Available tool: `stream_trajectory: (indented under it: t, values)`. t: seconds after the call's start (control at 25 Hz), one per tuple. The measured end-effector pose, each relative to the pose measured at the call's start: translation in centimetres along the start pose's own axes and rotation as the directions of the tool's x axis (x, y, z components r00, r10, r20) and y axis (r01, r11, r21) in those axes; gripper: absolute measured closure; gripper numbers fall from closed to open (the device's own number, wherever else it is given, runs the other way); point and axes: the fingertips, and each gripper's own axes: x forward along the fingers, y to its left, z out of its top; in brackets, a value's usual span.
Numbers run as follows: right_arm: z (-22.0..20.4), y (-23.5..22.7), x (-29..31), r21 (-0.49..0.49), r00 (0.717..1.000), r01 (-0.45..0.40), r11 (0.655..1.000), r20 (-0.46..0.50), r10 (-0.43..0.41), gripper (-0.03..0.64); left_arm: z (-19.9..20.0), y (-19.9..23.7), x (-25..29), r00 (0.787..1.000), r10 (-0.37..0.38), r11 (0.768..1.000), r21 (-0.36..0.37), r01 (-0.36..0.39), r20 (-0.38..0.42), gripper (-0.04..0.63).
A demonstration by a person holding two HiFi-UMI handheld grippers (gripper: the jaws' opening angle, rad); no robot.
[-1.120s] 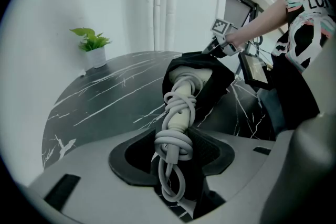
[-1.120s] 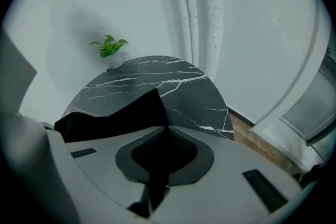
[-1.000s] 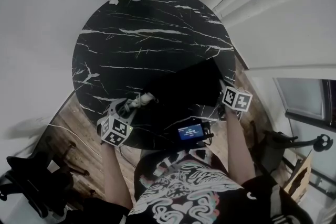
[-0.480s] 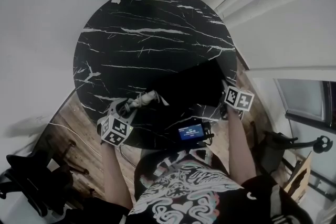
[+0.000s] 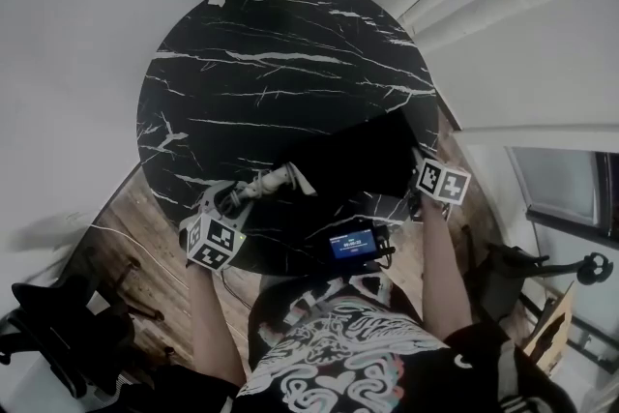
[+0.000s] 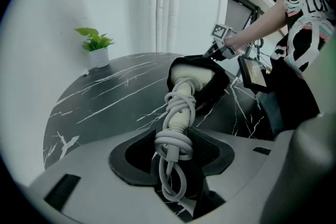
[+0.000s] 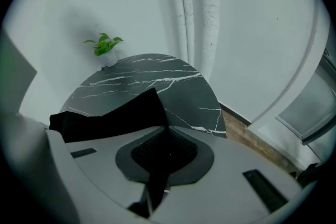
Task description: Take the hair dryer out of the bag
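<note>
Head view: a second ago only a stub of the white hair dryer (image 5: 278,180) showed by the near edge of the table (image 5: 271,63). Now more of it is bare, because my right tongs (image 5: 416,164) have drawn the black bag (image 5: 358,155) toward the right edge while my left tongs (image 5: 240,196) held firm. I judge it about half out. The bag is black on a black table, so its outline is hard to trace.

Left gripper view: my left tongs are clamped on the handle, which is wound in its cord (image 6: 173,139). The dryer's head is hidden inside the bag's mouth.

Right gripper view: these tongs are pinched shut on bag cloth. The dryer is out of sight.
</note>
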Motion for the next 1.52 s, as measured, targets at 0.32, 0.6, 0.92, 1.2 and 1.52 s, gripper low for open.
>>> stream_trajectory:
  t: [0.32, 0.6, 0.92, 1.2, 1.52]
  values:
    - [0.2, -0.3, 0.1, -0.004, 1.0, 0.005, 1.0, 0.001, -0.005, 0.592, -0.1, 0.2, -0.3, 1.0, 0.007, 1.0, -0.005, -0.007, 0.003, 0.397]
    - [0.3, -0.3, 0.5, 0.0, 1.0, 0.007, 1.0, -0.002, -0.007, 0.592, -0.6, 0.6, -0.5, 1.0, 0.012, 1.0, -0.021, -0.012, -0.002, 0.397]
    - [0.2, -0.4, 0.4, 0.002, 1.0, 0.018, 1.0, -0.009, -0.018, 0.592, -0.8, 0.7, -0.7, 1.0, 0.011, 1.0, -0.028, -0.011, -0.002, 0.397]
    - [0.1, -0.5, 0.6, 0.009, 1.0, 0.027, 1.0, -0.005, -0.027, 0.592, -1.2, 0.8, -1.0, 1.0, 0.018, 0.999, -0.034, -0.018, -0.005, 0.397]
    - [0.0, -0.6, 0.9, 0.004, 0.999, 0.037, 0.999, -0.011, -0.037, 0.592, -1.9, 0.9, -1.4, 1.0, 0.019, 0.999, -0.046, -0.02, -0.017, 0.399]
